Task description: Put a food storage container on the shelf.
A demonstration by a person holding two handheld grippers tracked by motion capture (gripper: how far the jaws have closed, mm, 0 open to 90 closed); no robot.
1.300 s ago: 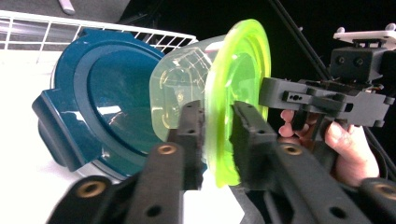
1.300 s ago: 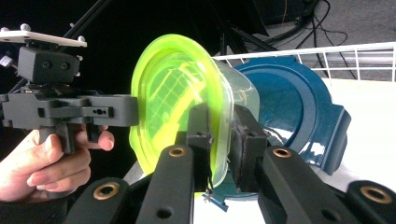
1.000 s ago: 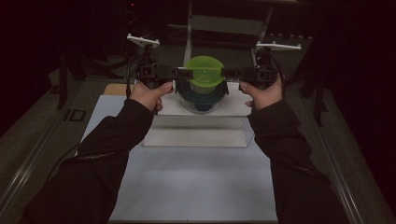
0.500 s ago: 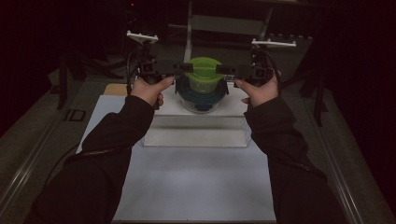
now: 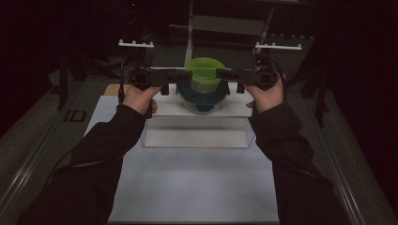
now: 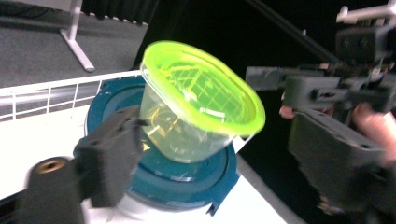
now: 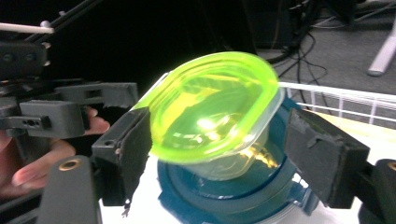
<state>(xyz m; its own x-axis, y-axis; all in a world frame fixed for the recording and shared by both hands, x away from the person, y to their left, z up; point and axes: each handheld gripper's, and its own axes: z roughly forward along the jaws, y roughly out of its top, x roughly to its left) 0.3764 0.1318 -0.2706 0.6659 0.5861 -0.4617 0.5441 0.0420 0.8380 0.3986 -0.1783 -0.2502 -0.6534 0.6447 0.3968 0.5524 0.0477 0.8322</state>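
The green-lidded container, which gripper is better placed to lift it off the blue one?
Probably the right gripper: its open jaws flank the green-lidded container. The left gripper shows one jaw beside it.

The small lidded tub (image 5: 203,70) sits tilted on top of the larger lidded container (image 5: 202,93); that container stands on the raised platform (image 5: 197,108), at the table's (image 5: 197,187) far end; the left gripper (image 5: 185,76) flanks the tub on its left, the right gripper (image 5: 220,75) on its right; a wire rack (image 7: 336,100) lies behind.
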